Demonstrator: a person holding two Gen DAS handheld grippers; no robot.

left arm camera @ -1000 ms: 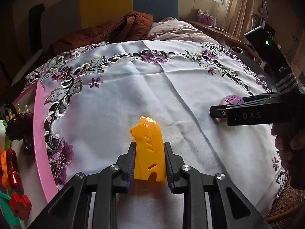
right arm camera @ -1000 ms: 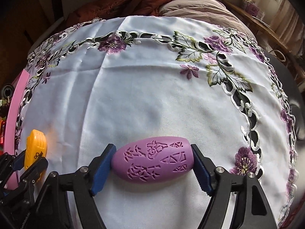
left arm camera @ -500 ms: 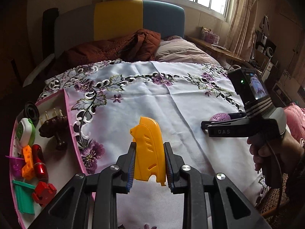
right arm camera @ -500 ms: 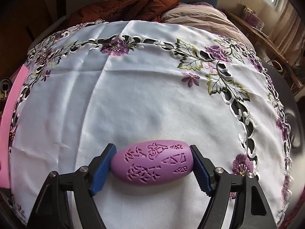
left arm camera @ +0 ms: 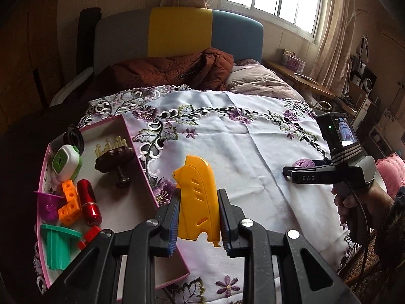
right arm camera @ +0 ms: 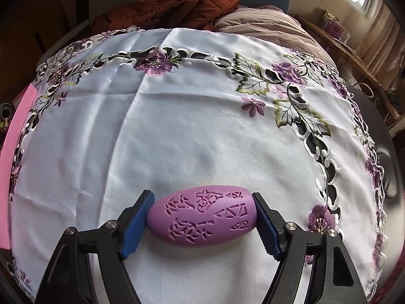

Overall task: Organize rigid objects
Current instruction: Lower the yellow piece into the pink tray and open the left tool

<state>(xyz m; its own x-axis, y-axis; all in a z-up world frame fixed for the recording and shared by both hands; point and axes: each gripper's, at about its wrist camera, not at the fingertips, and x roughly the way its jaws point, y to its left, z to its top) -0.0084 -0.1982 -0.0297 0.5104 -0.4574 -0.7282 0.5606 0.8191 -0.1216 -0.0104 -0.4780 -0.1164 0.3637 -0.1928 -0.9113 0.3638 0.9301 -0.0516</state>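
My left gripper (left arm camera: pixel 198 215) is shut on a yellow plastic shell (left arm camera: pixel 197 197) and holds it up above the table, just right of the pink tray (left arm camera: pixel 138 162). My right gripper (right arm camera: pixel 202 221) is shut on a purple egg-shaped object with cut-out patterns (right arm camera: pixel 202 217), low over the white embroidered tablecloth (right arm camera: pixel 177 126). The right gripper also shows in the left wrist view (left arm camera: pixel 301 168), at the table's right side, with the purple egg (left arm camera: pixel 303 163) in it.
The pink tray holds a green-white case (left arm camera: pixel 64 162), a dark wooden piece (left arm camera: pixel 115 158), orange blocks (left arm camera: pixel 69 202), a red cylinder (left arm camera: pixel 88 202), a green cup (left arm camera: pixel 58 243) and a purple cup (left arm camera: pixel 49 204). A bed (left arm camera: pixel 177 73) lies behind the table.
My left gripper has risen and drawn back with the yellow shell, bringing the tray into view. My right gripper has lifted slightly with the purple egg.
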